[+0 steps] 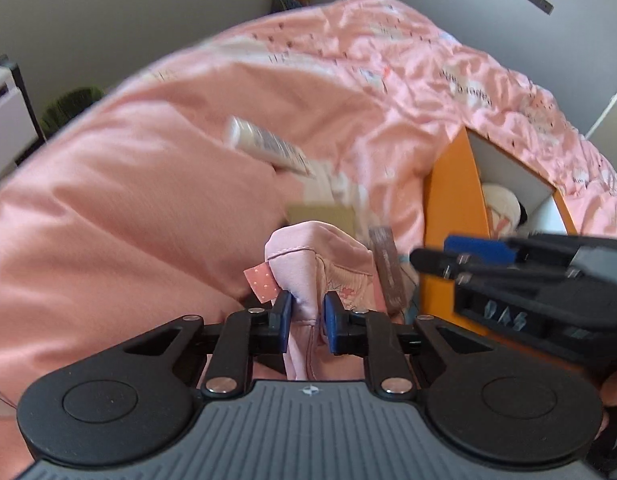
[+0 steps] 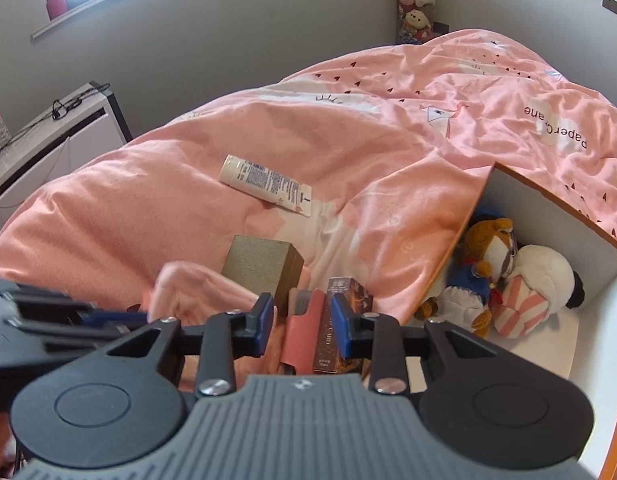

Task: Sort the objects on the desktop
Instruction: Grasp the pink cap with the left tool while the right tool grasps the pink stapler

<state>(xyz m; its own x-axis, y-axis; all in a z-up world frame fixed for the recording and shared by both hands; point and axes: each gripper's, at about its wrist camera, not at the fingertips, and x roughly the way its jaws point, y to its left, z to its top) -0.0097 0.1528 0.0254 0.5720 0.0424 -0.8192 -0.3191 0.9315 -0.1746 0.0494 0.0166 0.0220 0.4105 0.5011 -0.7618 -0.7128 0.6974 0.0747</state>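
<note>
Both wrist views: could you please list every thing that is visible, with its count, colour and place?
pouch: one, pink, between left gripper pads
tube: one, white, on duvet
gold box: one, behind pouch
brown box: one, between right gripper pads
pink case: one, beside brown box
storage box: one, orange outside, white inside, right
plush toys: two, in storage box
duvet: one, pink
left gripper: shut on pouch
right gripper: around brown box

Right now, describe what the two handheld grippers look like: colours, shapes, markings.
Both match. The left gripper and right gripper each have a grey ribbed body with a small compass-like emblem, two round black discs at the sides, black linkage bars with silver rivets, and blue pads on the fingertips. The right gripper, seen side-on from the left camera, bears raised lettering, too blurred to read.
</note>
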